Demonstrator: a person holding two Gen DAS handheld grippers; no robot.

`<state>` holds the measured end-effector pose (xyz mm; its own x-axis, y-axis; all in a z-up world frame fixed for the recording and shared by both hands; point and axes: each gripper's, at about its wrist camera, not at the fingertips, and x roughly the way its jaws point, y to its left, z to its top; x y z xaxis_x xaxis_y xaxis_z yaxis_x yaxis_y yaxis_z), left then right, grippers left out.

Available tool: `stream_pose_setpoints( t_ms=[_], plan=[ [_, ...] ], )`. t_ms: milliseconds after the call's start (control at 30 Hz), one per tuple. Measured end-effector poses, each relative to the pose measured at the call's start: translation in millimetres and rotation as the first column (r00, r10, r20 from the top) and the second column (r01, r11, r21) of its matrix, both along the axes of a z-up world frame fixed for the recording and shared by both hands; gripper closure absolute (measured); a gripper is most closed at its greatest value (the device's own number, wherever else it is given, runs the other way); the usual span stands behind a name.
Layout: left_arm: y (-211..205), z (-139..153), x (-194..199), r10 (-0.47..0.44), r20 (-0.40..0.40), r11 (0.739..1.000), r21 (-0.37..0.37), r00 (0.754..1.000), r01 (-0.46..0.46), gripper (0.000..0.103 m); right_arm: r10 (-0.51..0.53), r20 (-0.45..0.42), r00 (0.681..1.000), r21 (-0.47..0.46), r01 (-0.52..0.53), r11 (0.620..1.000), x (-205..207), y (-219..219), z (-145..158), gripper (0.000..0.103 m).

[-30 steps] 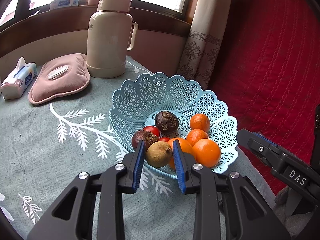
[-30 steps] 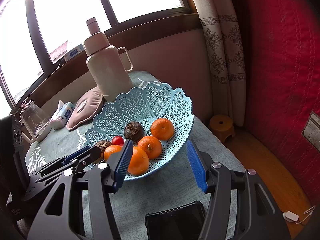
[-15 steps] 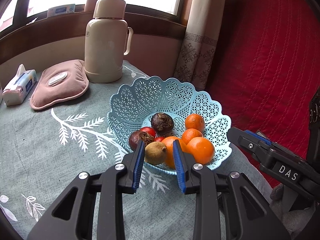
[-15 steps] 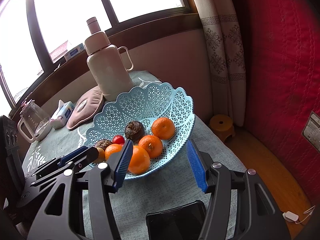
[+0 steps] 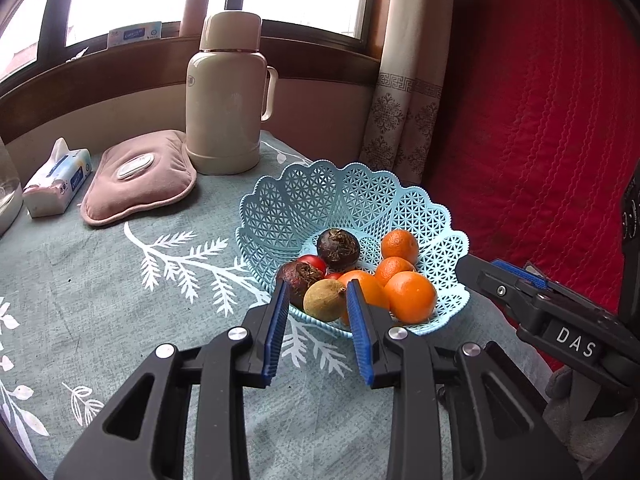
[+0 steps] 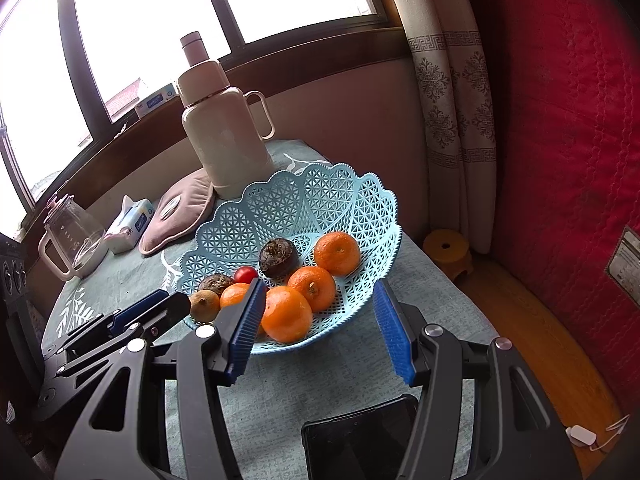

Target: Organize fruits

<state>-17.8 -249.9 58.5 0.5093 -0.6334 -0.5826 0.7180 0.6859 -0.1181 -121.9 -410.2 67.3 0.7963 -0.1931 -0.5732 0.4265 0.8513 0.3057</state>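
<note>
A light blue lattice basket [image 5: 352, 200] [image 6: 304, 200] stands on the table and holds several oranges [image 5: 414, 296] [image 6: 286, 314], two dark purple fruits [image 5: 338, 244] [image 6: 278, 258], a red fruit [image 5: 312, 262] [image 6: 245, 275] and a brownish kiwi [image 5: 325, 300] [image 6: 205, 306] at its near rim. My left gripper [image 5: 318, 312] is open and empty, its fingertips just short of the kiwi. My right gripper [image 6: 320, 312] is open wide and empty at the basket's front edge; it also shows in the left wrist view [image 5: 520, 292].
A cream thermos [image 5: 226, 96] [image 6: 224, 140], a pink pad [image 5: 140, 176], a tissue pack [image 5: 58, 178] and a glass jug [image 6: 70, 238] stand behind the basket. A black phone [image 6: 360, 440] lies near the table's front edge. A red quilt [image 5: 540, 120] and a yellow stool [image 6: 448, 250] are to the right.
My left gripper has drawn back from the basket and opened off the kiwi, which now rests at the basket's near rim. My right gripper has barely moved.
</note>
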Motion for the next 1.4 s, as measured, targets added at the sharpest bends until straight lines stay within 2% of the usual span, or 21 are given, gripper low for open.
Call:
stream_pose_setpoints(
  t_ms=[100, 267, 300, 367, 433, 500, 533, 800, 933, 1267, 1333, 1400],
  plan=[
    [3.2, 0.6, -2.7, 0.011, 0.011, 1.0, 0.004, 1.0, -0.011, 0.072, 0.004, -0.002, 1.0, 0.0, -0.004, 1.0, -1.9, 1.3, 0.3, 0.045],
    [8.6, 2.0, -6.8, 0.035, 0.032, 0.999, 0.009, 0.999, -0.035, 0.059, 0.014, -0.006, 1.0, -0.004, -0.014, 1.0, -2.6, 4.9, 0.4, 0.045],
    [9.8, 2.5, -8.2, 0.04, 0.038, 0.999, 0.01, 0.998, -0.04, 0.054, 0.015, -0.006, 1.0, -0.005, -0.015, 1.0, -2.4, 5.7, 0.6, 0.045],
    [12.5, 2.8, -9.8, 0.053, 0.051, 0.998, 0.013, 0.997, -0.054, 0.041, 0.009, 0.0, 1.0, -0.009, -0.009, 1.0, -3.6, 7.0, 1.6, 0.033],
    [15.4, 3.3, -10.1, 0.072, 0.065, 0.997, 0.015, 0.995, -0.073, 0.022, 0.007, 0.005, 1.0, -0.009, -0.007, 1.0, -4.8, 7.5, 2.7, 0.03],
    [18.6, 3.7, -10.8, 0.099, 0.086, 0.995, 0.019, 0.991, -0.101, 0.015, 0.002, 0.008, 1.0, -0.006, -0.002, 1.0, -6.1, 6.6, 3.3, 0.023],
    [20.7, 4.1, -10.7, 0.108, 0.091, 0.994, 0.02, 0.99, -0.11, 0.014, -0.003, 0.01, 1.0, -0.006, 0.003, 1.0, -7.1, 6.2, 3.6, 0.018],
    [32.6, 3.4, -10.0, 0.173, 0.116, 0.984, 0.029, 0.978, -0.178, 0.011, -0.027, 0.009, 1.0, -0.002, 0.027, 1.0, -13.5, 2.7, 4.0, 0.016],
    [39.4, 3.8, -10.3, 0.203, 0.128, 0.978, 0.023, 0.971, -0.208, 0.011, -0.031, 0.007, 0.999, -0.006, 0.031, 0.999, -15.6, 2.4, 4.1, 0.011],
    [51.6, 7.6, -11.8, 0.25, 0.156, 0.967, -0.001, 0.955, -0.253, 0.011, -0.008, -0.044, 0.999, -0.025, 0.007, 1.0, -11.1, 10.0, -3.1, 0.009],
    [52.6, 8.1, -13.1, 0.254, 0.162, 0.967, -0.005, 0.954, -0.256, 0.006, -0.007, -0.056, 0.998, -0.029, 0.005, 1.0, -9.8, 11.2, -4.8, 0.009],
    [53.1, 8.7, -14.6, 0.256, 0.174, 0.966, -0.007, 0.951, -0.259, 0.005, -0.005, -0.064, 0.998, -0.033, 0.003, 0.999, -9.0, 12.3, -6.3, 0.009]
  ],
)
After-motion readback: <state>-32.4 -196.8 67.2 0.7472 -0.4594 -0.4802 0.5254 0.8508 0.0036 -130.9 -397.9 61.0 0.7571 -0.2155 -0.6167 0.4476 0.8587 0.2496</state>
